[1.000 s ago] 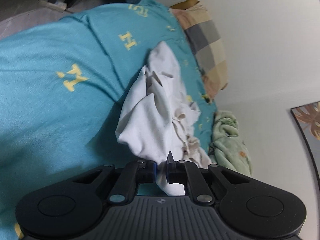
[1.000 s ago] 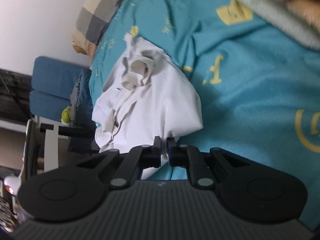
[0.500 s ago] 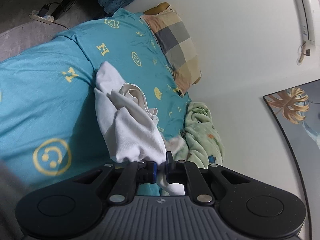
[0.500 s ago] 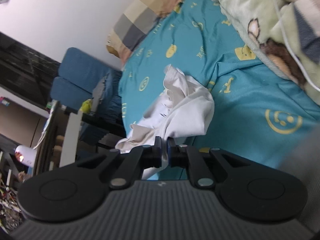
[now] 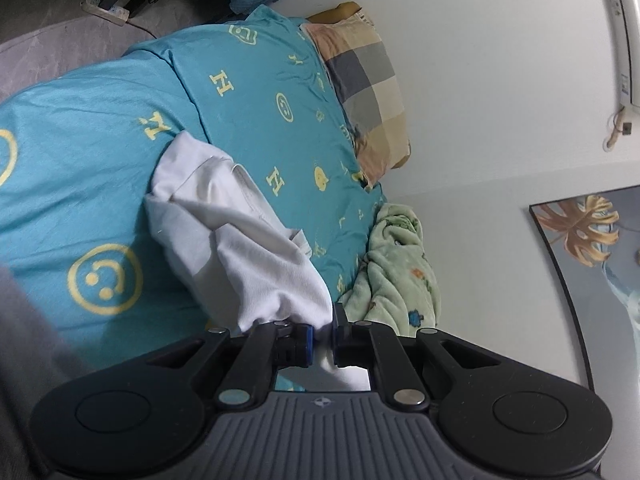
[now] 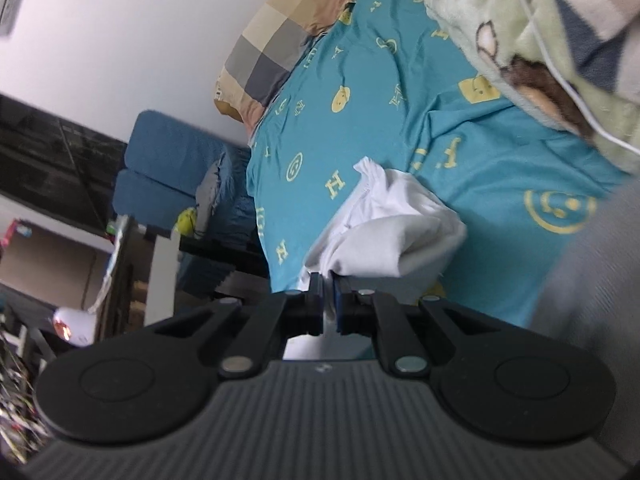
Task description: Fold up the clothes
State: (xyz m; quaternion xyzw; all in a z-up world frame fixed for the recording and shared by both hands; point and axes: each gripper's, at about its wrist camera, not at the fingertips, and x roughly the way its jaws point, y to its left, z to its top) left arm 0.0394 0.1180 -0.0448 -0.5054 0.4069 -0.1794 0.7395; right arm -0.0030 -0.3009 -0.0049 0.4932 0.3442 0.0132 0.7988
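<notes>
Left-wrist view: two tools, left tool (image 5: pixel 323 338) and right tool (image 6: pixel 328 306), each clamp one white garment (image 5: pixel 248 248) over one bed (image 5: pixel 248 92).

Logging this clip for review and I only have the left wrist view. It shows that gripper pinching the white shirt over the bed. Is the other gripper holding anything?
Observer: Yes. The right gripper is shut on another edge of the white shirt.
Operator: What lies on the bed off to the right side of that view?
Observer: A bundled green blanket with a thin white cable across it.
Operator: Anything beyond the bed's far side?
Observer: A blue chair beside the bed, below the checked pillow.
</notes>
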